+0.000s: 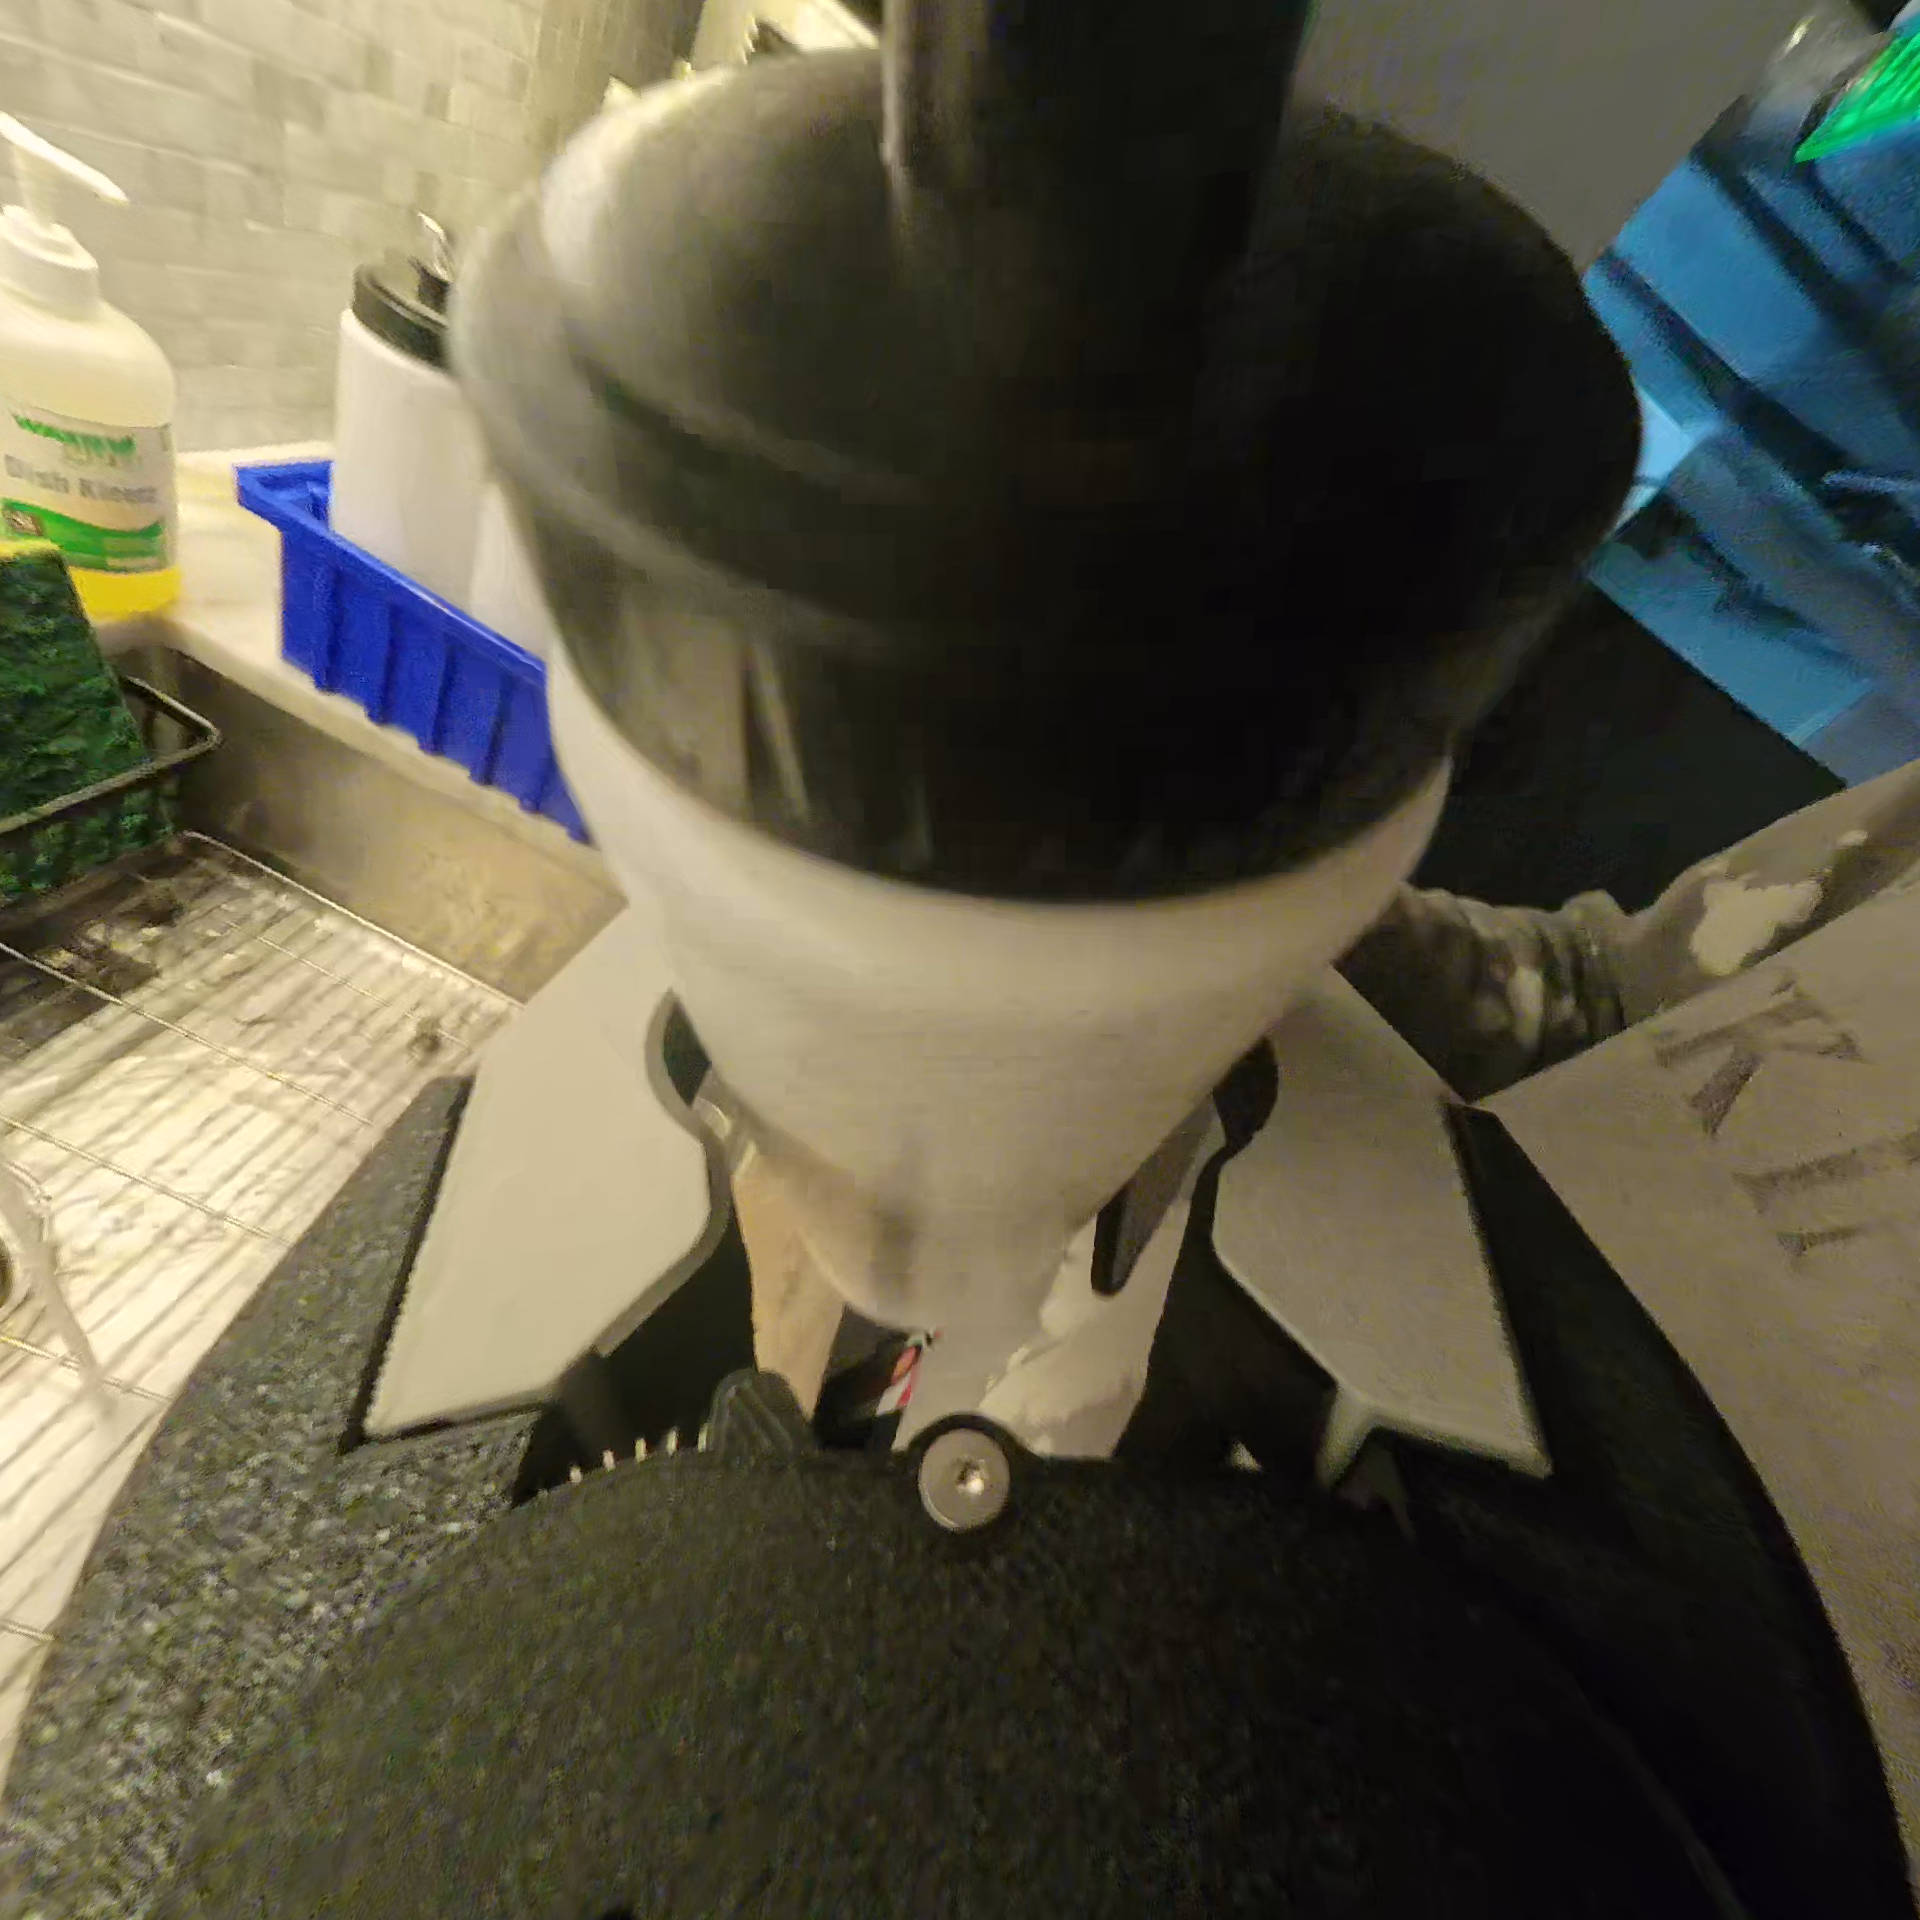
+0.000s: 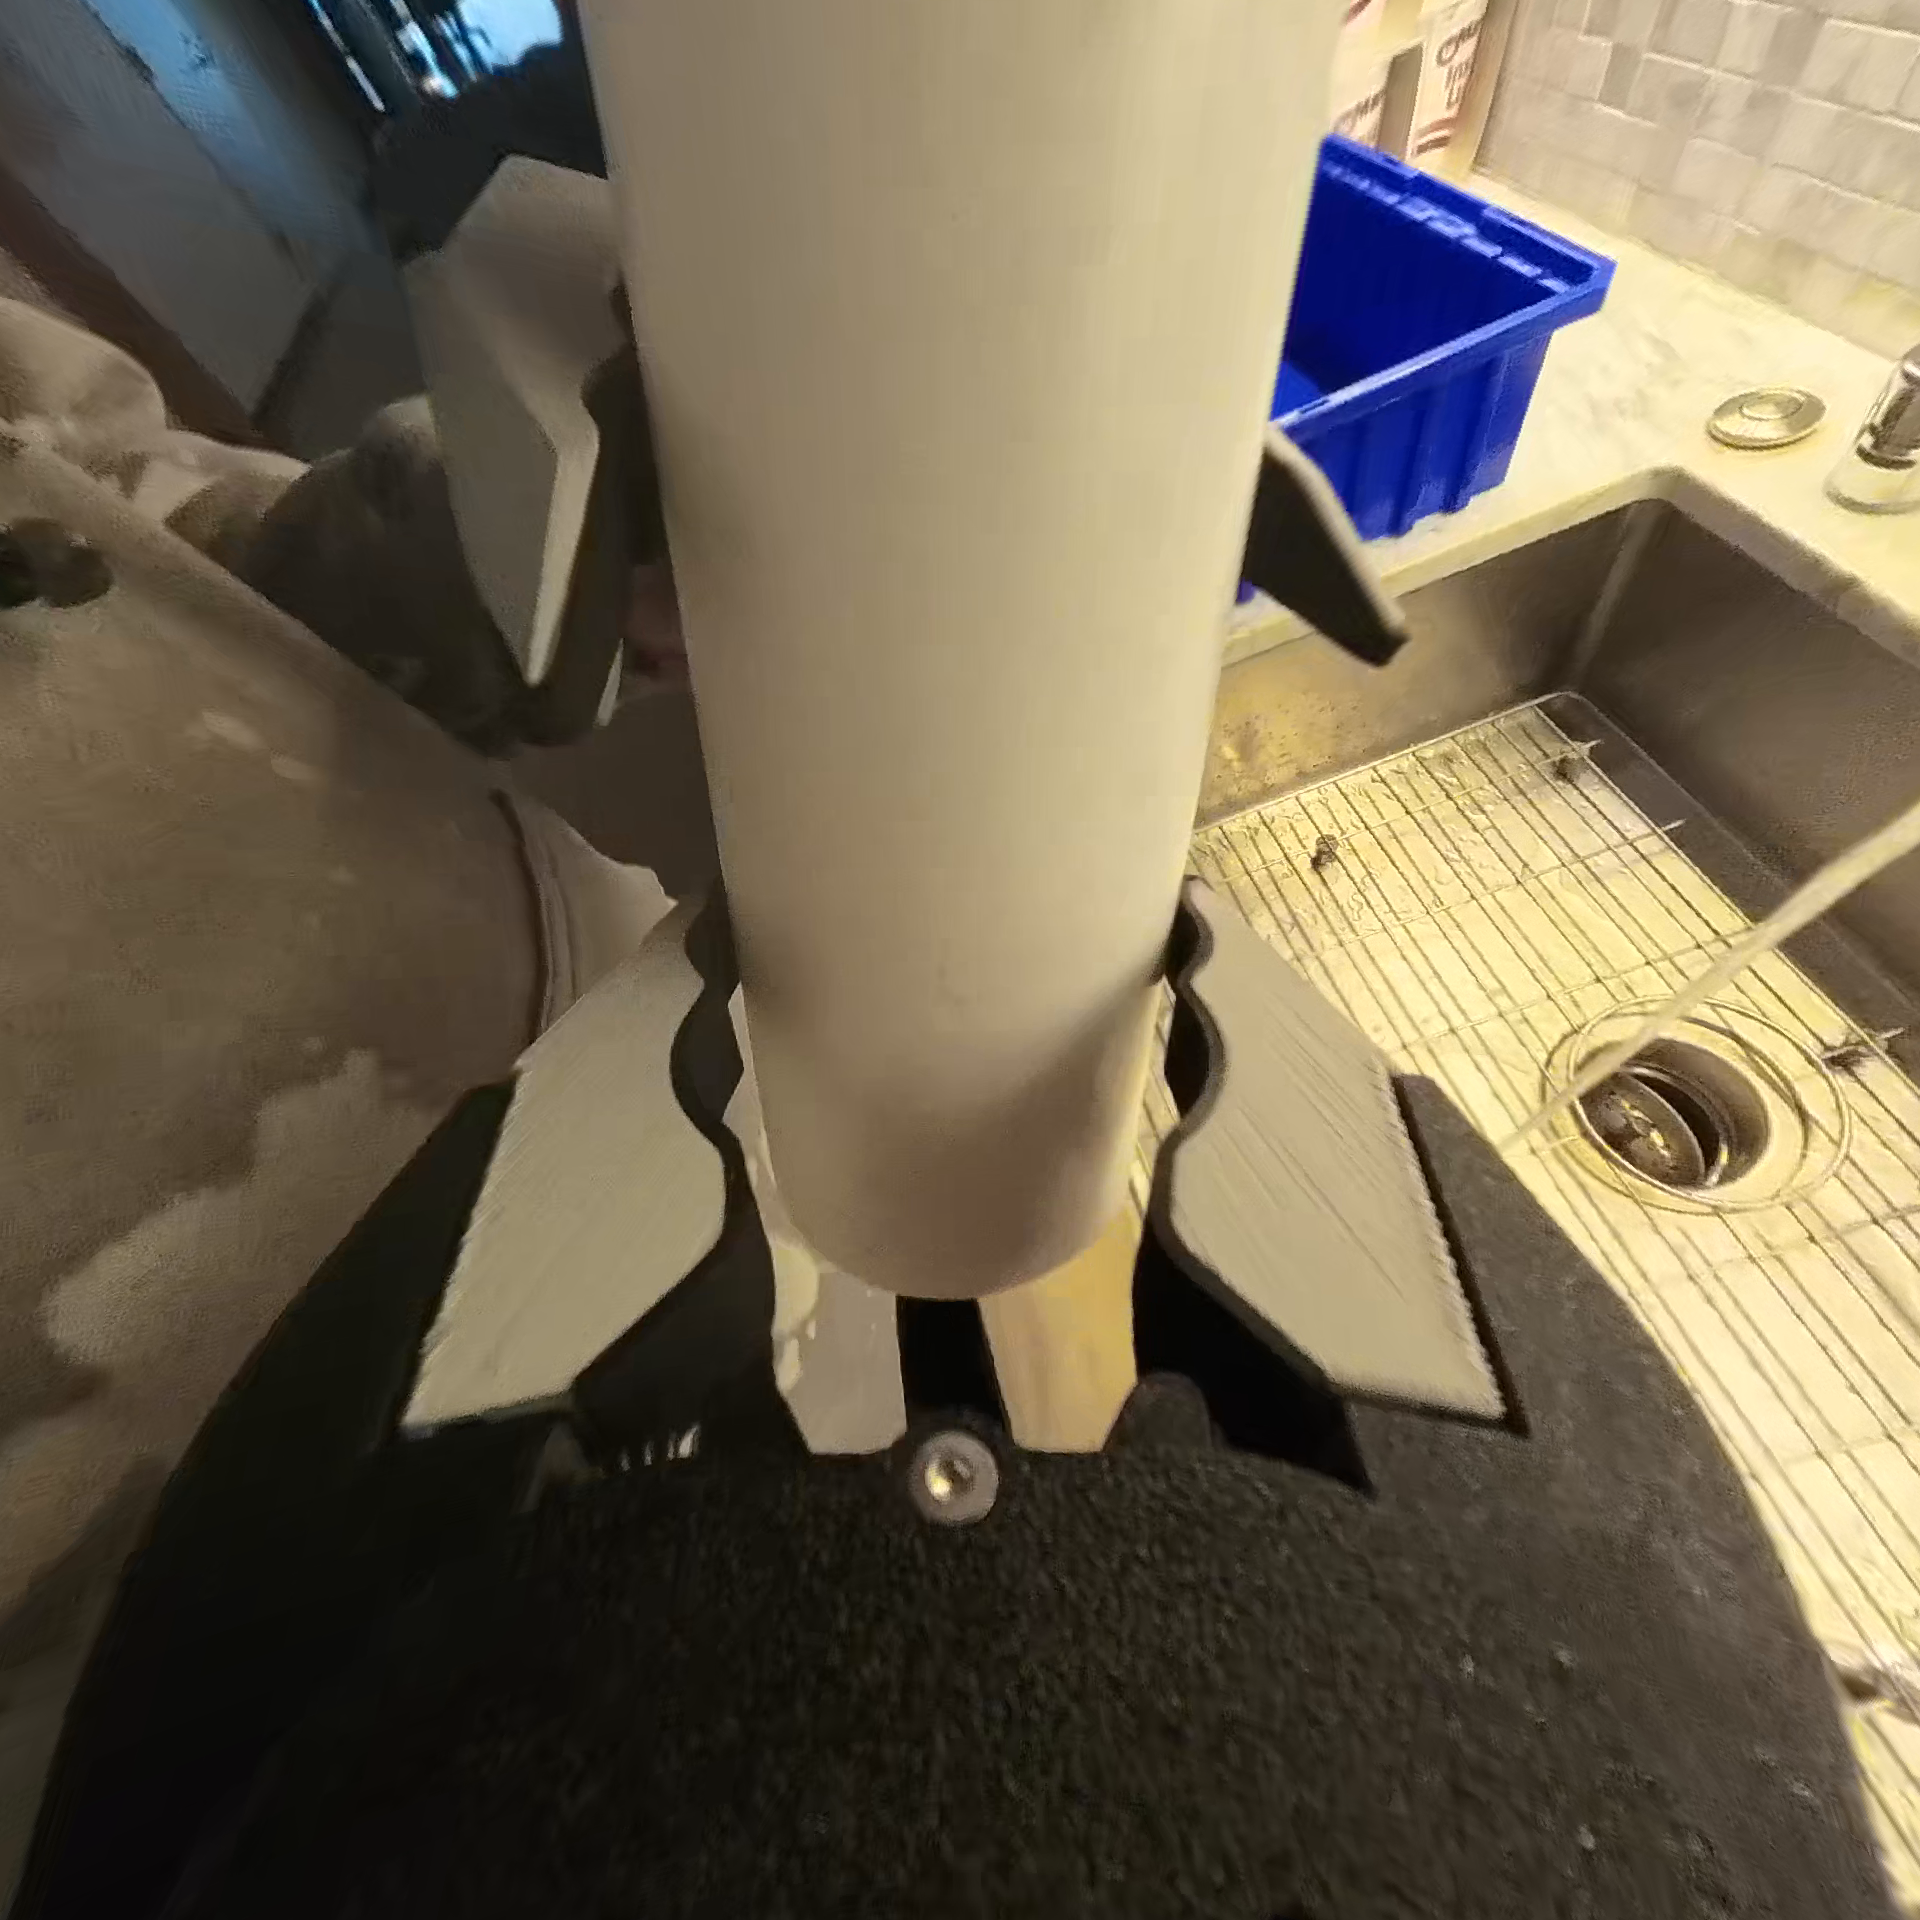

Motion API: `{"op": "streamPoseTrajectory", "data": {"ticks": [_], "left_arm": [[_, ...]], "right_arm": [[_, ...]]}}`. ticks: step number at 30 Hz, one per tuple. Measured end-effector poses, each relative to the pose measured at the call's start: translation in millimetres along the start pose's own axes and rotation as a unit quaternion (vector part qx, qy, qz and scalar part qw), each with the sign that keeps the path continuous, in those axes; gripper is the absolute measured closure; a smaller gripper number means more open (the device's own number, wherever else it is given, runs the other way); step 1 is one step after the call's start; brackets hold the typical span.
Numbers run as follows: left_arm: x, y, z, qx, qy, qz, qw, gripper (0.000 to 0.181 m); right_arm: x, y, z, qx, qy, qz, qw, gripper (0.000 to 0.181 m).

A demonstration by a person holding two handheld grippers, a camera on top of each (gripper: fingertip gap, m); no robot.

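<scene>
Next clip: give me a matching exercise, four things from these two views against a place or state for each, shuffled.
Things:
1. white bottle
2. blue bin
3. green sponge
4. wire rack

Places or states:
A. on the sink floor
B. on the counter beside the sink
C. in a black wire holder at the sink's edge
D. clamped between gripper fingers

Pairs: 1-D, 2-B, 3-C, 4-A

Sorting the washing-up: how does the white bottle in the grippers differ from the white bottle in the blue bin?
The held white bottle is off the counter beside the sink; the binned white bottle stands upright in the blue bin. The held one is clamped by the left gripper and the right gripper; nothing touches the binned one. Both are white with black lids.
</scene>
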State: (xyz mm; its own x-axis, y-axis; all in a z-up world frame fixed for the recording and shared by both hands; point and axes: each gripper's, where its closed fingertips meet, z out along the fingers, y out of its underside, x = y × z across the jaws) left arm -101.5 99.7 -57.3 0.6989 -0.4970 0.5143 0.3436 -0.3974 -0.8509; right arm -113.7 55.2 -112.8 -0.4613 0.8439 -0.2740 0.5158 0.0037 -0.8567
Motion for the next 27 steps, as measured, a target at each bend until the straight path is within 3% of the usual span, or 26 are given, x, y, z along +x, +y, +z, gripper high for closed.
{"op": "streamPoseTrajectory", "data": {"ticks": [1,8,14,15,17,20,22,24,27], "left_arm": [[-1,-4,-2,0.011,-0.004,0.003,1.000,0.082],[11,-10,-9,0.036,-0.009,0.011,0.999,0.069],[8,-17,-15,0.042,-0.046,0.042,0.997,0.077],[4,-16,-16,0.039,-0.059,0.047,0.996,0.078],[-10,-13,-21,0.024,-0.106,0.067,0.992,0.078],[-41,-3,-33,-0.006,-0.191,0.083,0.978,0.078],[-59,7,-37,-0.026,-0.241,0.090,0.966,0.078],[-69,16,-33,-0.045,-0.276,0.102,0.955,0.078],[-71,22,-21,-0.065,-0.295,0.120,0.946,0.078]], "right_arm": [[-1,-4,3,0.007,-0.001,0.001,1.000,0.098],[-17,-15,14,-0.002,-0.035,-0.017,0.999,0.099],[-18,-21,23,0.021,-0.038,-0.007,0.999,0.099],[-15,-19,21,0.020,-0.032,-0.008,0.999,0.097],[-4,-19,0,0.025,-0.024,0.015,0.999,0.076],[20,-53,-47,0.095,0.049,0.042,0.993,0.074],[30,-87,-62,0.152,0.107,0.058,0.981,0.075],[25,-116,-56,0.197,0.126,0.069,0.970,0.074],[27,-126,-25,0.196,0.180,0.049,0.963,0.073]]}}
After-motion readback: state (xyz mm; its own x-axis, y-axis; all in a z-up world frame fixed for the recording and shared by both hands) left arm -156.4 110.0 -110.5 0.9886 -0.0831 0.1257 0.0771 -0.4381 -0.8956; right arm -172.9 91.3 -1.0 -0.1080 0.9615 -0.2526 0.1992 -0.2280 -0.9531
